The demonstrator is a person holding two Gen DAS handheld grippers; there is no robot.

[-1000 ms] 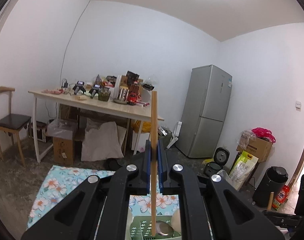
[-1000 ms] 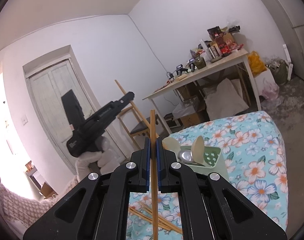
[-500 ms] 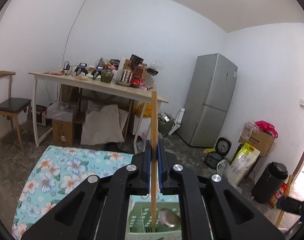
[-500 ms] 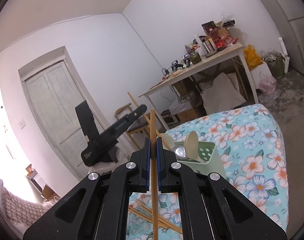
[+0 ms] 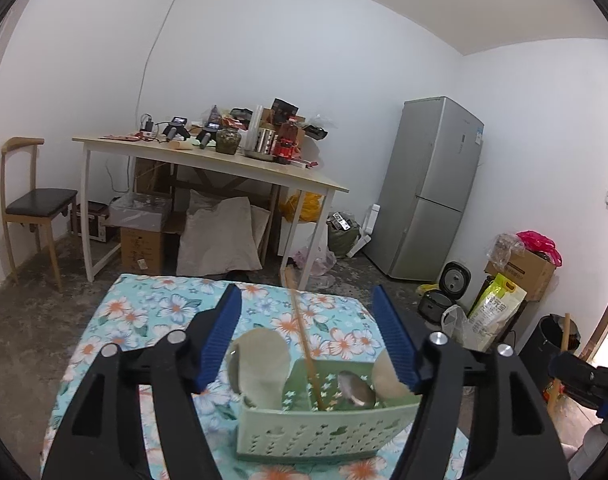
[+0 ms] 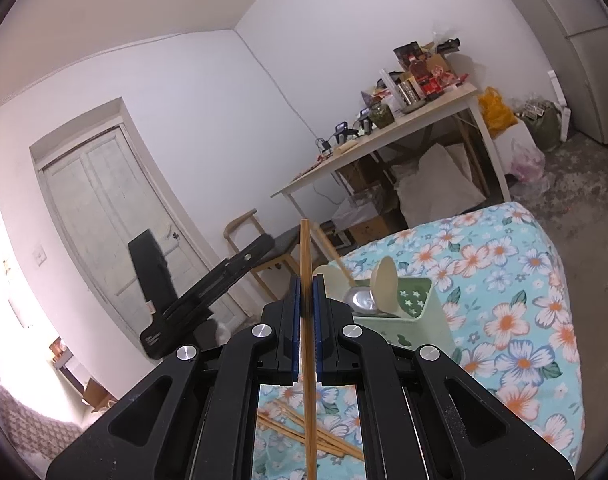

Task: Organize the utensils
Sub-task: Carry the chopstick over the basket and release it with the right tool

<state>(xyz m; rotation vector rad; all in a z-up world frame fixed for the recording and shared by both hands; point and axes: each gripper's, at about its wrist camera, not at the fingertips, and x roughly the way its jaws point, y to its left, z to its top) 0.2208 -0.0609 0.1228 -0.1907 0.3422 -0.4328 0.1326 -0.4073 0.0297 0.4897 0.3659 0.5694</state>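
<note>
A pale green utensil basket (image 5: 324,432) (image 6: 408,320) stands on the flowered cloth. It holds two beige spoons (image 5: 259,364) (image 6: 384,286) and a metal spoon (image 5: 354,388). My left gripper (image 5: 308,344) hovers over the basket with its jaws opening. A wooden chopstick (image 5: 304,340) leans blurred between the jaws, touching neither pad, its lower end in the basket. My right gripper (image 6: 307,300) is shut on another chopstick (image 6: 306,300) held upright. The left gripper (image 6: 207,296) shows as a black shape left of the basket.
Several loose chopsticks (image 6: 312,436) lie on the cloth below my right gripper. Behind stand a cluttered white table (image 5: 207,160), a wooden chair (image 5: 31,200), a grey fridge (image 5: 432,188) and boxes and bags along the right wall. A white door (image 6: 103,216) is at the left.
My left gripper has sunk toward the basket and opened, letting go of its chopstick, which now leans in the basket. My right gripper keeps its chopstick and has not moved.
</note>
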